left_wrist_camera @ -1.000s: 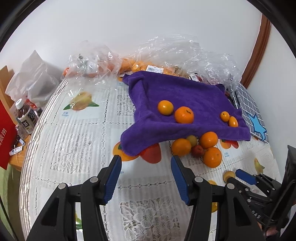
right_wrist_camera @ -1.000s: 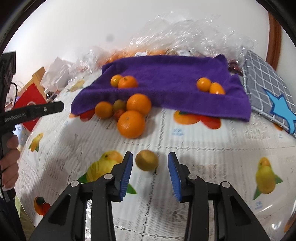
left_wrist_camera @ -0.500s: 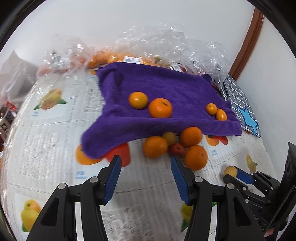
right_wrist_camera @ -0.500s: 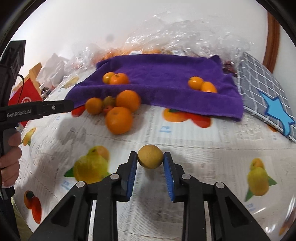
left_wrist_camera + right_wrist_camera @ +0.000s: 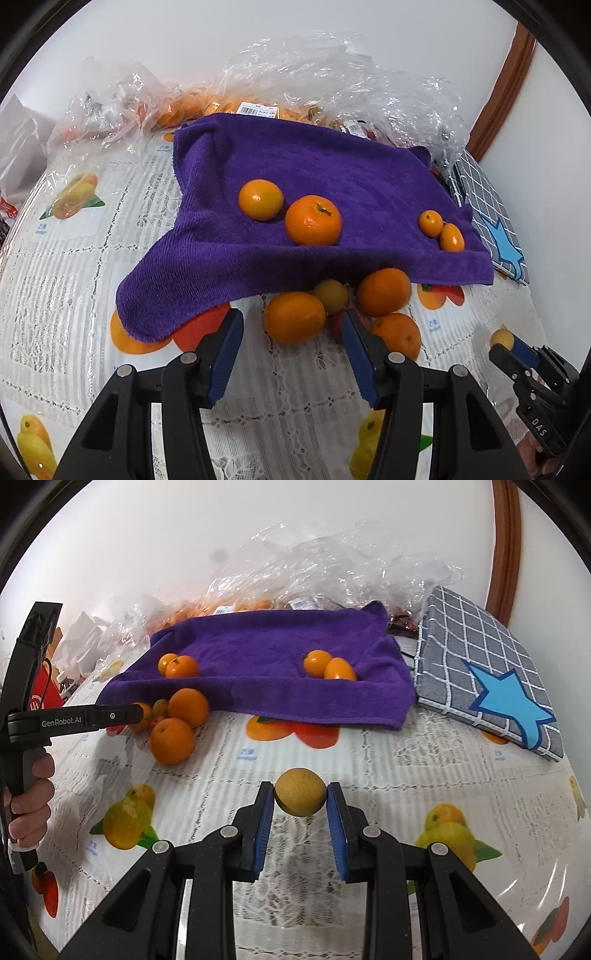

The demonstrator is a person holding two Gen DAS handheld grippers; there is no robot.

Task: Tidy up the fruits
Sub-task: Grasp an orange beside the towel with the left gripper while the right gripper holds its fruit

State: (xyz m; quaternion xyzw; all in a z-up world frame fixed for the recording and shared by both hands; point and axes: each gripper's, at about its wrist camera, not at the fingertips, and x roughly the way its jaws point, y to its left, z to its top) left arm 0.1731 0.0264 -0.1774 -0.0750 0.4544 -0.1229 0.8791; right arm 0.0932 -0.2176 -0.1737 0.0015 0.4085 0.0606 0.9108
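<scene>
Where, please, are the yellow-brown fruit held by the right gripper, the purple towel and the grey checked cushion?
yellow-brown fruit point(image 5: 300, 792), right wrist view, middle of its front face.
purple towel point(image 5: 258, 646), right wrist view, bare middle of its top.
grey checked cushion point(image 5: 469, 635), right wrist view, checked top face.

The right gripper point(image 5: 300, 798) grips a small brownish-yellow fruit point(image 5: 300, 796) between its blue fingers point(image 5: 263, 827), above the fruit-printed table point(image 5: 388, 768). Farther off, a purple towel point(image 5: 266, 672) carries two oranges point(image 5: 177, 665) at its left and two small oval fruits point(image 5: 328, 664) at its right, with a cluster of oranges point(image 5: 177, 723) just in front of its near-left edge. The left gripper point(image 5: 138, 712) reaches in from the left beside that cluster, and a grey checked cushion point(image 5: 476, 657) with a blue star lies to the right.
</scene>
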